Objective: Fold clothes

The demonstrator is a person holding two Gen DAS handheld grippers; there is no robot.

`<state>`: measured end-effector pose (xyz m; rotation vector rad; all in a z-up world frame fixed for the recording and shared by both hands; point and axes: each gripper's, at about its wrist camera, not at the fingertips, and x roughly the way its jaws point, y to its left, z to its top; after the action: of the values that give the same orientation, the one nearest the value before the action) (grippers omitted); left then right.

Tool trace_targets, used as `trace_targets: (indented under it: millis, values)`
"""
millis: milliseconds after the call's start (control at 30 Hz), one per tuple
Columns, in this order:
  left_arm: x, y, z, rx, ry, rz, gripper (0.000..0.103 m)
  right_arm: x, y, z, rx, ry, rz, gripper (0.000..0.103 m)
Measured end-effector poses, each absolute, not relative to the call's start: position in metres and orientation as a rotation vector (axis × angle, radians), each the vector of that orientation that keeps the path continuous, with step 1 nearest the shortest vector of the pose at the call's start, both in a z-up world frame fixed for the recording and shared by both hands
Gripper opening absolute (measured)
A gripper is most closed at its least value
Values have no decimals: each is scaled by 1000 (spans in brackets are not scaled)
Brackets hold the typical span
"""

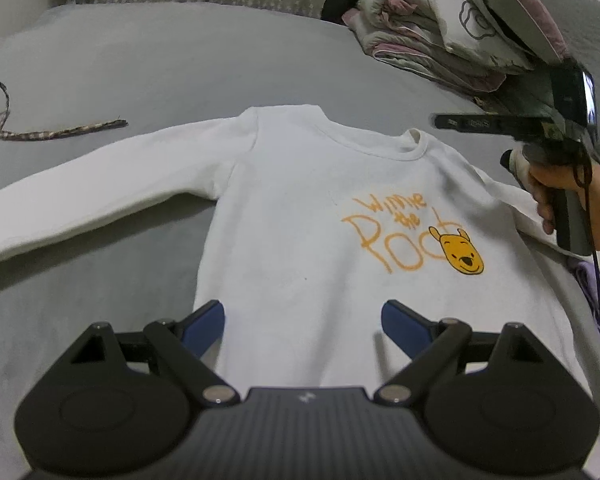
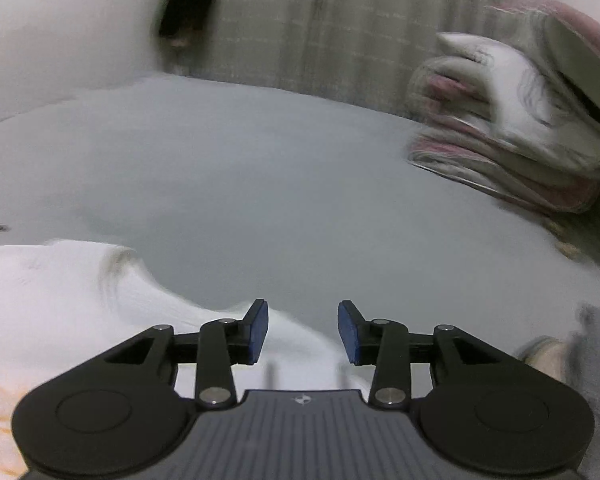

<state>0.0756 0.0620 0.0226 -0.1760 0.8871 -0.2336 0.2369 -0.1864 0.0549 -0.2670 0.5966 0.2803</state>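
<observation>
**Shirt flat, nothing gripped, right sleeve at risk**

At the far left of my left wrist view the shirt's long sleeve lay stretched across the grey bedsheet, with a loose braided cord above it, well apart. The white shirt itself filled the middle of the frame, face up and flat, its yellow bear print to the right of centre. My left gripper hovered over the hem at the bottom, jaws wide apart, clamping nothing. At the right edge a hand carried the right gripper over the other sleeve.

I judged the main risk there: the right gripper had its jaws half apart with no cloth between the pads, so closing carelessly could pinch only a ridge, or the sheet with it, and drag the shirt crooked.

The left view alone showed the whole shirt and the print. The right view, blurred, alone showed its jaws, with the white cloth at lower left and the stacked quilts at upper right.
</observation>
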Motion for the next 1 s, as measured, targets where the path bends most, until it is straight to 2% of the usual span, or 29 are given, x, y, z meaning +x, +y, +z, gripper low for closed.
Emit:
trace_targets:
  millis: [200, 367, 467, 533, 900, 933, 967, 1000]
  values:
    - [78, 78, 24, -241, 888, -209, 90, 238, -85, 62, -336, 616, 488, 47]
    - [80, 95, 24, -285, 906, -165, 89, 284, -39, 51, -373, 665, 531, 46]
    - [82, 105, 24, -322, 910, -151, 89, 290, -19, 42, -470, 671, 615, 45]
    - [83, 108, 24, -320, 909, -135, 89, 294, -9, 22, -607, 738, 622, 39]
    - [84, 110, 22, -348, 931, -130, 89, 283, 18, 26, -703, 656, 653, 38]
    - [85, 109, 22, -348, 932, -128, 89, 284, 23, 21, -724, 674, 664, 34]
    - [85, 109, 22, -349, 931, -128, 89, 285, 28, 15, -748, 679, 669, 24]
    - [85, 109, 22, -350, 931, -128, 89, 284, 29, 12, -753, 678, 673, 6]
